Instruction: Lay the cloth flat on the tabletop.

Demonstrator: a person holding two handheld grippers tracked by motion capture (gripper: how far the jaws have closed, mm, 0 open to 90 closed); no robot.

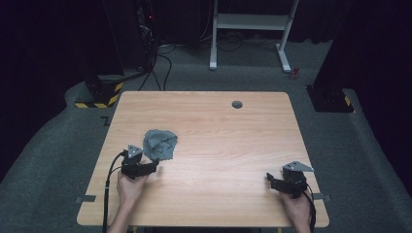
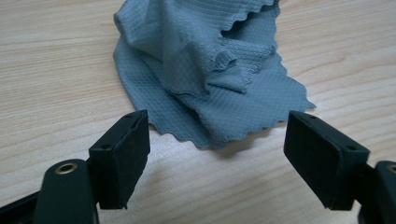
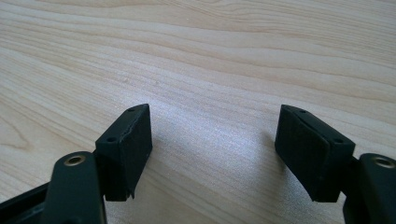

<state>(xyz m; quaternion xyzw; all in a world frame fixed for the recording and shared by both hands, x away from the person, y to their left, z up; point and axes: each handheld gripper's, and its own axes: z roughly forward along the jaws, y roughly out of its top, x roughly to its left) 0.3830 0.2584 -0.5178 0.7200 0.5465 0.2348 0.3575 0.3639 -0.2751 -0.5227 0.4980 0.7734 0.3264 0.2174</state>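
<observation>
We had a light wooden counter [image 1: 218,141] in front of us, grain running side to side, and a small grey round cap [image 1: 237,104] sat near its far edge. Beyond it we saw grey carpet floor [image 1: 369,160] all around. At the back stood a white desk frame [image 1: 250,24], with black cables [image 1: 163,68] trailing across the floor to the left. A yellow-and-black striped base [image 1: 99,94] sat off the counter's far left corner, and something small and red [image 1: 295,73] lay by the frame's foot.

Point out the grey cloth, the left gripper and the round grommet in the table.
grey cloth [image 1: 159,143]: high view, middle of the crumpled heap.
left gripper [image 2: 217,140]: left gripper view, midway between its open fingers.
round grommet [image 1: 237,104]: high view, its centre.
</observation>
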